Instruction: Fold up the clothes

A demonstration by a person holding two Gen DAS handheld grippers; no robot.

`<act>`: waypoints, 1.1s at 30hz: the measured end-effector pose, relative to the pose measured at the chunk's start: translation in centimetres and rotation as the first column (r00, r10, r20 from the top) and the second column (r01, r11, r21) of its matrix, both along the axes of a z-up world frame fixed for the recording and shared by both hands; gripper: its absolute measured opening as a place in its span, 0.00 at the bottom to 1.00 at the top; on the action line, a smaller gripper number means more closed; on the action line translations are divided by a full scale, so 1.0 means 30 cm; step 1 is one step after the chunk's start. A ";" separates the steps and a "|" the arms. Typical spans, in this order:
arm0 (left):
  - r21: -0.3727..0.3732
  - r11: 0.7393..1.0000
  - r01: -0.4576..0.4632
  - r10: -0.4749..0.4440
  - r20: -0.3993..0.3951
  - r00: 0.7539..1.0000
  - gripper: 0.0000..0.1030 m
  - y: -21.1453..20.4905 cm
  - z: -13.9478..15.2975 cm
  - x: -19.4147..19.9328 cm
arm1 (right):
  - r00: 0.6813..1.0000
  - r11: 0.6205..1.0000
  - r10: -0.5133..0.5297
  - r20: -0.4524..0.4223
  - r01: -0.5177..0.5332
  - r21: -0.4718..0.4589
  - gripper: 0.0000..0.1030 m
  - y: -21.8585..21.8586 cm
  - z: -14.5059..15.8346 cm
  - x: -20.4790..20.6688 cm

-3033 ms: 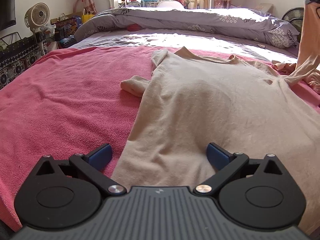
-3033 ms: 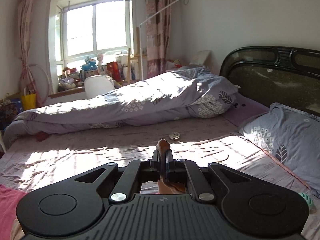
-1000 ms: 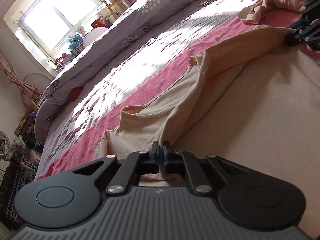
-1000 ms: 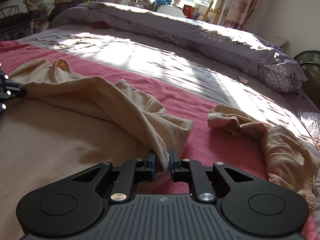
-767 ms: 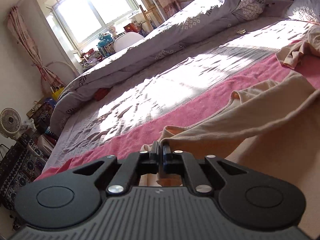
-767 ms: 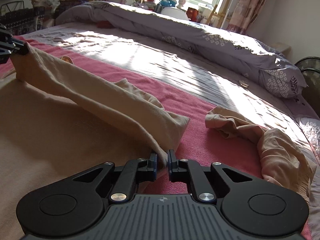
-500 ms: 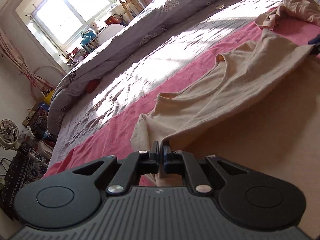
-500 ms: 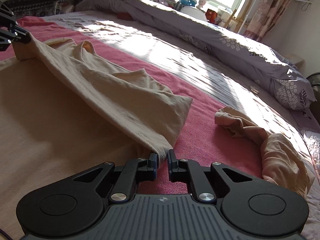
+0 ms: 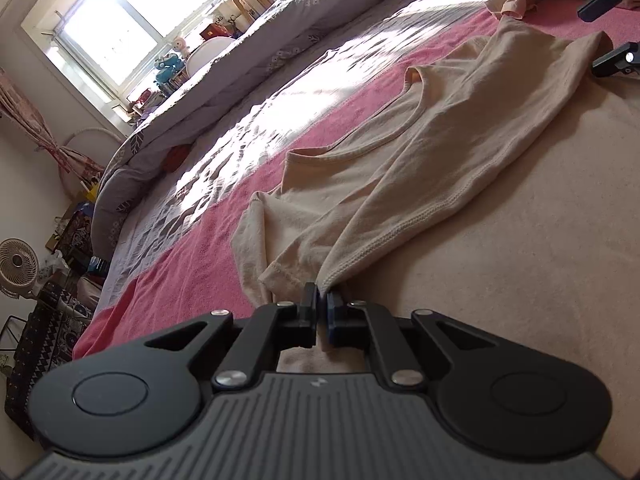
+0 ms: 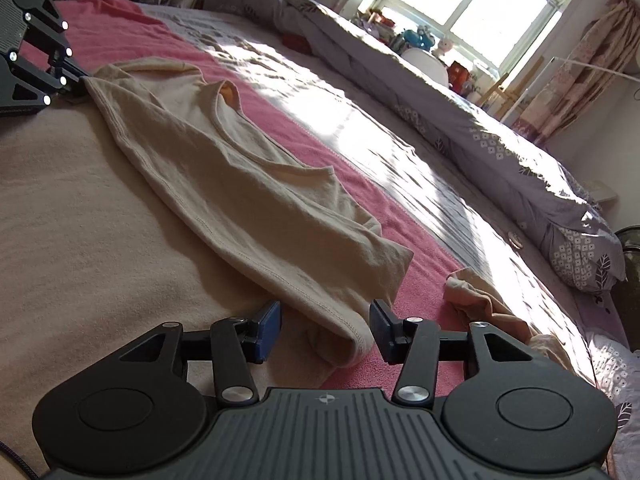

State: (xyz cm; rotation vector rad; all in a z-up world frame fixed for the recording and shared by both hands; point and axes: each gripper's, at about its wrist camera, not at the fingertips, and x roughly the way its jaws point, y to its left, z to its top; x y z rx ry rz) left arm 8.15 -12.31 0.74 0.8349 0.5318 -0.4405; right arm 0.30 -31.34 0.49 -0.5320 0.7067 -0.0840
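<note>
A beige T-shirt lies on a pink towel, its hem edge folded up towards the collar. My left gripper is shut on one corner of the folded hem. It also shows at the far left of the right wrist view, as the left gripper pinching that corner. My right gripper has its jaws opening; the other hem corner of the T-shirt lies loose between the blue pads, which stand apart from it. Its fingers show at the left wrist view's top right.
A second crumpled beige garment lies on the towel to the right. Beyond the pink towel is a sunlit grey bedsheet and a rolled grey duvet. A fan and clutter stand off the bed's left side.
The right gripper has let go of the hem corner and its jaws have spread. Both grippers carried the hem up and laid it flat; the left stays clamped.
</note>
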 end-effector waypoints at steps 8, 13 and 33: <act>0.002 1.000 -0.019 0.019 0.013 1.000 0.11 -0.010 -0.001 0.014 | 0.992 0.992 -0.125 0.001 0.125 -0.033 0.51 -0.067 -0.027 0.036; 0.005 1.000 -0.023 0.022 0.028 0.999 0.22 -0.010 0.002 0.012 | 0.973 0.973 -0.230 0.005 0.230 -0.029 0.49 -0.144 -0.027 0.019; -0.250 0.921 -0.299 0.267 -0.155 0.951 0.43 0.279 0.155 0.092 | 0.979 0.978 -0.199 -0.044 0.196 -0.074 0.63 -0.124 -0.029 -0.039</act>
